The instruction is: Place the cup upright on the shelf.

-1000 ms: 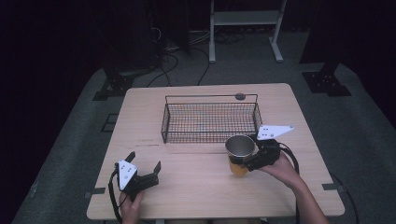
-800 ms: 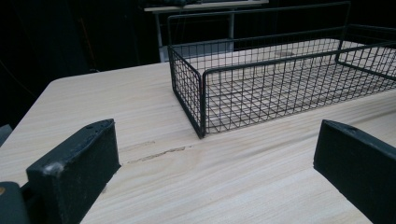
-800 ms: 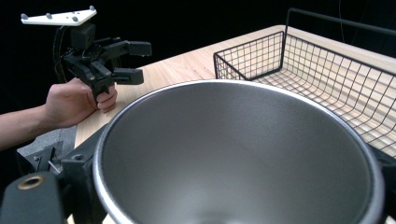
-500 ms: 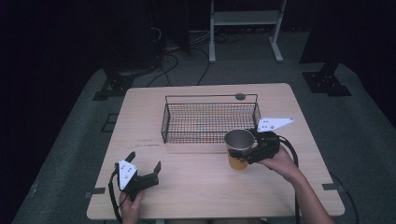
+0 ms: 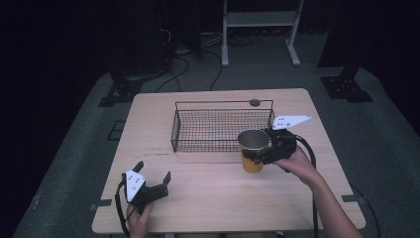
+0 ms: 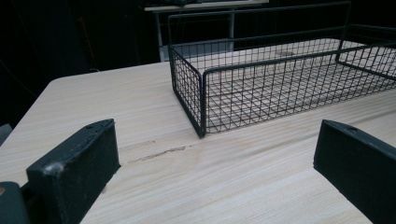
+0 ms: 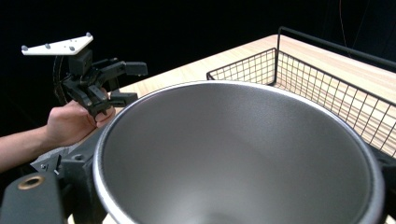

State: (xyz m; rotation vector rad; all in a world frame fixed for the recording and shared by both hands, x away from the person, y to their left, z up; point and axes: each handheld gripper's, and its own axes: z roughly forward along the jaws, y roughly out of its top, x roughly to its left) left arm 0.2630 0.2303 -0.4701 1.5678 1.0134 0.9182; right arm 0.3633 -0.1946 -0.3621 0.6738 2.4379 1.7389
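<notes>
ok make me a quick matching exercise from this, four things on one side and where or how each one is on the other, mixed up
Things:
1. cup
2. wire basket
3. left gripper
4. right gripper

States:
A. open, near the table's front left corner, holding nothing
B. empty, on the middle of the table
C. shut around the yellow-sided thing
D. steel inside, upright, held in front of the basket's right end

Pairs: 1-D, 2-B, 3-A, 4-C

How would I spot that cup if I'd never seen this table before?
Find the wooden table, then the black wire basket near its far edge. Just off the basket's near right corner, the right gripper holds the cup: yellow outside, bare metal inside, and the table's one coloured thing.
</notes>
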